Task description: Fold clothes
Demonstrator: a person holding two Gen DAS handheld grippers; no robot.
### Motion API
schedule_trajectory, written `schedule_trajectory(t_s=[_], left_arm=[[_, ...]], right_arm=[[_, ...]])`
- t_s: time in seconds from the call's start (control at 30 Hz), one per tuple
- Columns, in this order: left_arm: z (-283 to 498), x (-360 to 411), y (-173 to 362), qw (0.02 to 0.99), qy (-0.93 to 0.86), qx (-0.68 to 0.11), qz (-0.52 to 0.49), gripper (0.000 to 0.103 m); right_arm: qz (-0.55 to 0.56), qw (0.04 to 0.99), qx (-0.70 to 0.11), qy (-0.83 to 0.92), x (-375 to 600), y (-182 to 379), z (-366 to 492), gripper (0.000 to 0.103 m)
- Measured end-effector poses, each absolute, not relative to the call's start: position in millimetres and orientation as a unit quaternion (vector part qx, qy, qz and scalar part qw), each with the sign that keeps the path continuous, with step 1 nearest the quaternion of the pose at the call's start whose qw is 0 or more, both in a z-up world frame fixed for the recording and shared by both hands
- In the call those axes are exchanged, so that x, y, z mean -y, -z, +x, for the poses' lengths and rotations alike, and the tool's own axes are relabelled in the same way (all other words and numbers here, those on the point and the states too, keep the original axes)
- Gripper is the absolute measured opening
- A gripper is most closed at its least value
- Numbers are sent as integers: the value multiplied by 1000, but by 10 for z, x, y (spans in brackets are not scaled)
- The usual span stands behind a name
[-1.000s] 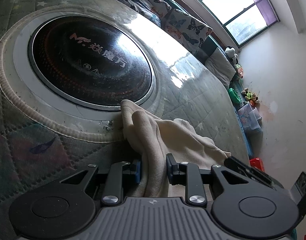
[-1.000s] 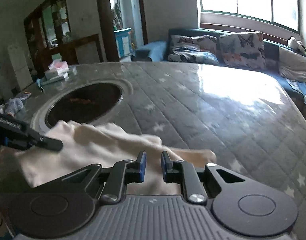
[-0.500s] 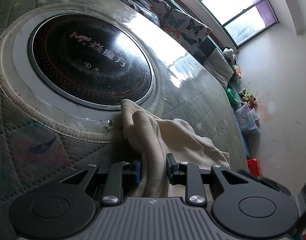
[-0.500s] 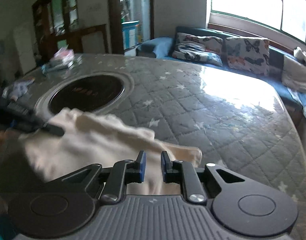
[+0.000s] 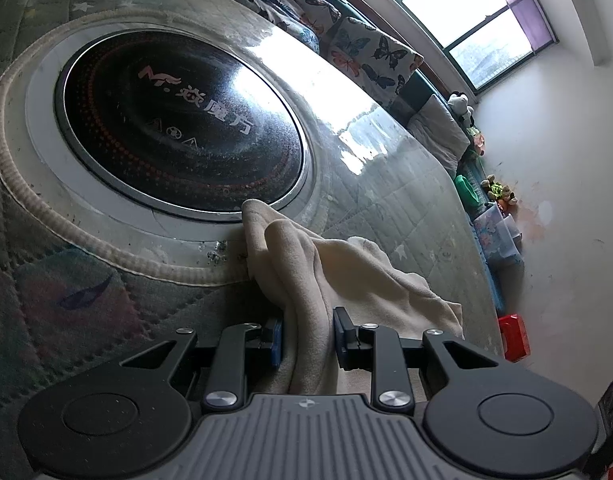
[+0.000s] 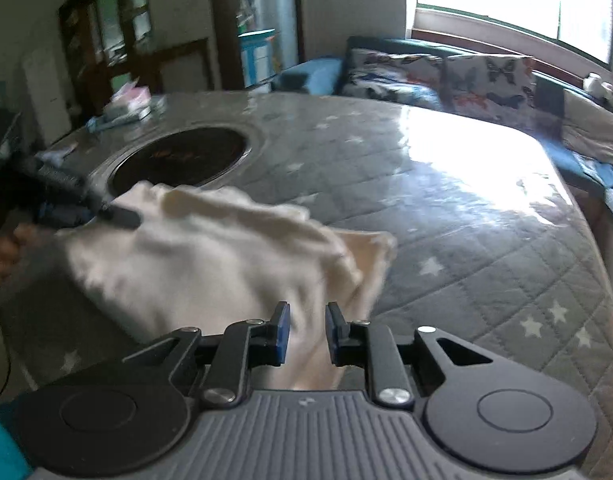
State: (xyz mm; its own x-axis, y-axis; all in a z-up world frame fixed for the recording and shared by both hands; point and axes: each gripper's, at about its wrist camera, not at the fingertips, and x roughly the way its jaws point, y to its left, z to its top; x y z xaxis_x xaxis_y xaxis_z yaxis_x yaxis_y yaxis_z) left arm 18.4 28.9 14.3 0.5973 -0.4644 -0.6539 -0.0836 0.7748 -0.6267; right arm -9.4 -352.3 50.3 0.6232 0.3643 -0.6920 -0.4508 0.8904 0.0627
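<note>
A cream cloth point(image 5: 346, 272) lies bunched on the quilted table cover point(image 5: 386, 216), one corner touching the rim of the round black hob point(image 5: 178, 120). My left gripper point(image 5: 308, 338) is shut on a thick fold of it. In the right wrist view the cloth point(image 6: 210, 256) stretches between both grippers, lifted and rumpled. My right gripper point(image 6: 306, 332) has a fold filling the gap between its blue pads, and its jaws are opening slightly. The left gripper's finger point(image 6: 118, 214) shows at the cloth's far left edge, with a person's hand point(image 6: 2, 252) behind it.
The grey starred table cover point(image 6: 466, 240) spreads wide to the right. A sofa with butterfly cushions point(image 6: 446, 76) lines the window wall. Small packets point(image 6: 130, 100) sit at the table's far edge. A red box point(image 5: 514, 336) and toys lie on the floor.
The right gripper has drawn away from the left one, pulling the cloth tauter and higher off the table, and its jaws stand a little wider. The left gripper has kept still.
</note>
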Motion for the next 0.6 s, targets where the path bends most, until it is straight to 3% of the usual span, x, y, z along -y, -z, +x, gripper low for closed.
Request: schedule_trajectory(t_s=[0.37, 0.6], left_arm=[[199, -288, -157, 836, 114, -438, -310, 28], [207, -263, -175, 839, 113, -439, -301, 28]], right_arm=[[98, 897, -385, -193, 3867, -242, 221, 37], [102, 899, -380, -192, 3792, -196, 258, 35]])
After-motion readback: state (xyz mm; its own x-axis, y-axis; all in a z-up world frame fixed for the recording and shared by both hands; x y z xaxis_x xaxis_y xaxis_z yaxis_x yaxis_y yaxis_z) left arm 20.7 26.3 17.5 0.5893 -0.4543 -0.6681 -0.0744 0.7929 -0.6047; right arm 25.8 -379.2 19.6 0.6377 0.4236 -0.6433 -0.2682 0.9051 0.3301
